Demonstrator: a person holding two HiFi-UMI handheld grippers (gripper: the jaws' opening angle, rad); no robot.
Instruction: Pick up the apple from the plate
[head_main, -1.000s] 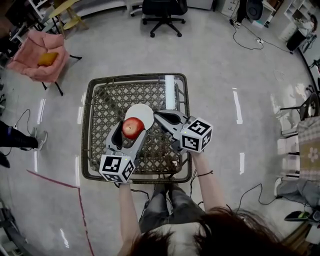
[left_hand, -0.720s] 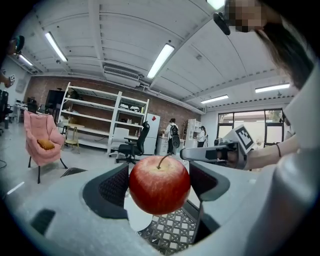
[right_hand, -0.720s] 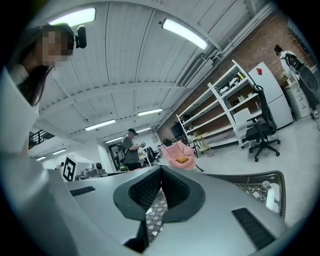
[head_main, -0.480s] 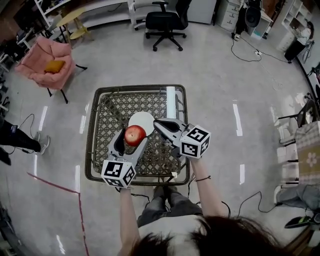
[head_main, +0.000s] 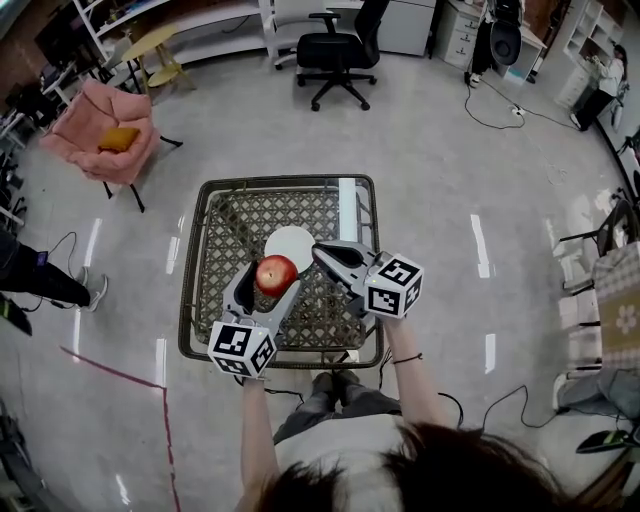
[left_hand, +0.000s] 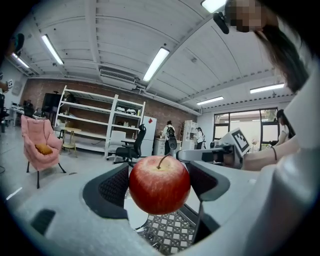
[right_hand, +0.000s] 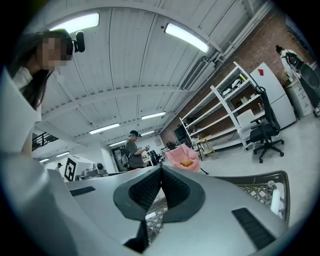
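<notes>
Now that your left gripper (left_hand: 160, 184), clamped on the round red apple (head_main: 276, 273), has lifted it clear of the white round plate (head_main: 291, 240), the pick looks done; your right gripper (head_main: 322, 250) is closed, empty

No words, brands or numbers are legible. Only coded square markers show, on the cube of the left gripper (head_main: 273, 274) at 7 o'clock and of the right gripper (head_main: 322, 249) at 4 o'clock.
</notes>
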